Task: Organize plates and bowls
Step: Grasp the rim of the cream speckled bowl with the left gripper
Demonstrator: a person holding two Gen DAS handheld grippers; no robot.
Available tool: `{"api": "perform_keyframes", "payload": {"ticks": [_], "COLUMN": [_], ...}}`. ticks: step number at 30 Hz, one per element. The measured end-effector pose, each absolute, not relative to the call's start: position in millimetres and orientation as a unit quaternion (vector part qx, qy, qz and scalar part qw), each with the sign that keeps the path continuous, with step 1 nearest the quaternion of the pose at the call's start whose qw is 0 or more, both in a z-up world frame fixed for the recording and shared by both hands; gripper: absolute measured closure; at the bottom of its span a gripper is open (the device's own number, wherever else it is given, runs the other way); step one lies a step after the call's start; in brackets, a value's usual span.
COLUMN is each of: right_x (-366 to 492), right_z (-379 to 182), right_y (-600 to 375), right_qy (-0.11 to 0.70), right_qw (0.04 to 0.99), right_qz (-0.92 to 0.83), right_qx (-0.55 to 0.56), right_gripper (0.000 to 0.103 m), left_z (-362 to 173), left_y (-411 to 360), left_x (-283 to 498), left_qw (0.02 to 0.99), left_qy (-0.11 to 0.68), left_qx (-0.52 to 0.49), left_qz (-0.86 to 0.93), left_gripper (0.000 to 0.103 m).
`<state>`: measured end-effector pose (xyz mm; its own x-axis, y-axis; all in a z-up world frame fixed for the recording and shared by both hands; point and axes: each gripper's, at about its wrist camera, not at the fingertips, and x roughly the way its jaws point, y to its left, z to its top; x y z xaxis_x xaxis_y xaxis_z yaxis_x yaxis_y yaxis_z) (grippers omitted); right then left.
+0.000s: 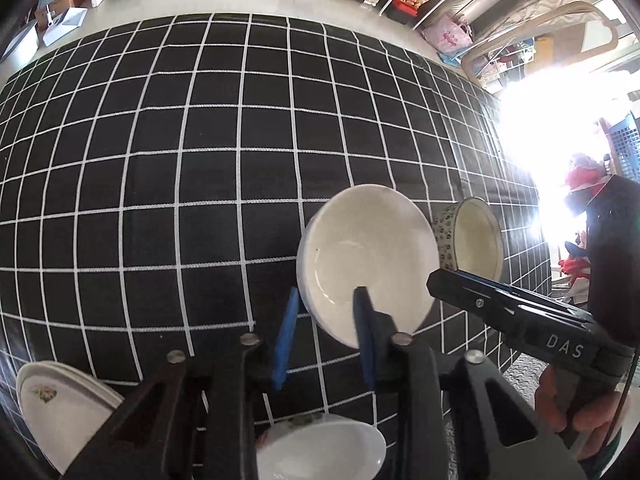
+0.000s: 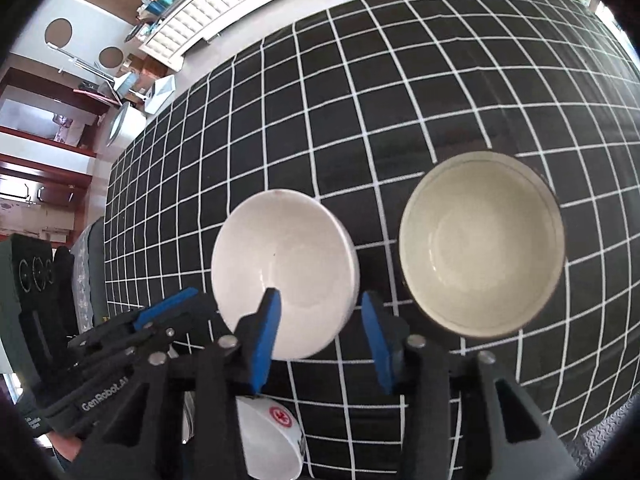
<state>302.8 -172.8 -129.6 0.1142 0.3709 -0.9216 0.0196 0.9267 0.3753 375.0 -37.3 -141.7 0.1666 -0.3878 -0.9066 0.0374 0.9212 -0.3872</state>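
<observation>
Sitting upright, mouth up, the white bowl (image 2: 284,272) rests on the checked tabletop (image 2: 400,100) just beside a cream bowl with a patterned outside (image 2: 482,244). Two more bowls lie near the edge: one white (image 1: 320,448), one red-marked on its side (image 2: 272,436). Stacked plates (image 1: 60,412) sit left. Both claws point steeply down, each partly open astride the white bowl's rim: left claw (image 1: 326,336), right claw (image 2: 322,344), pads not clearly pressing.
</observation>
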Motion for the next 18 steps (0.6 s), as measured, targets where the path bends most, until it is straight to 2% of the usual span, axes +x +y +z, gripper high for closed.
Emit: {"api": "perform_keyframes", "payload": {"ticks": [2,4,8,11,13,18], "right_x": [304.1,304.5,305.3,306.5,305.6,304.9], "right_z": [-132.1,-134.0,-139.2,-142.3,-143.2,-145.2], "right_y": [-171.5,-172.0,-176.9,-180.2,-182.2,-189.3], "right_qy": [0.654,0.655,0.659,0.661,0.658,0.655], "right_qw": [0.734,0.734,0.732,0.733,0.737,0.738], "right_qz": [0.120,0.118,0.116,0.110,0.106,0.109], "right_qx": [0.137,0.132,0.127,0.123,0.113,0.121], "right_gripper": [0.061,0.069,0.075,0.084,0.092,0.092], "left_z": [-144.7,-149.9,-158.0,-162.0,-164.2,-166.6], "left_y": [-39.9,-41.4,-42.6,-43.9,-41.8,-38.1], "left_x": [376.2,378.5,380.9,380.2,382.0,382.0], "left_qw": [0.752,0.750,0.747,0.749,0.752,0.756], "left_qy": [0.630,0.632,0.636,0.636,0.635,0.632], "left_qx": [-0.132,-0.129,-0.127,-0.119,-0.114,-0.105], "left_qz": [-0.142,-0.144,-0.144,-0.139,-0.134,-0.138], "left_gripper": [0.081,0.083,0.083,0.087,0.094,0.095]}}
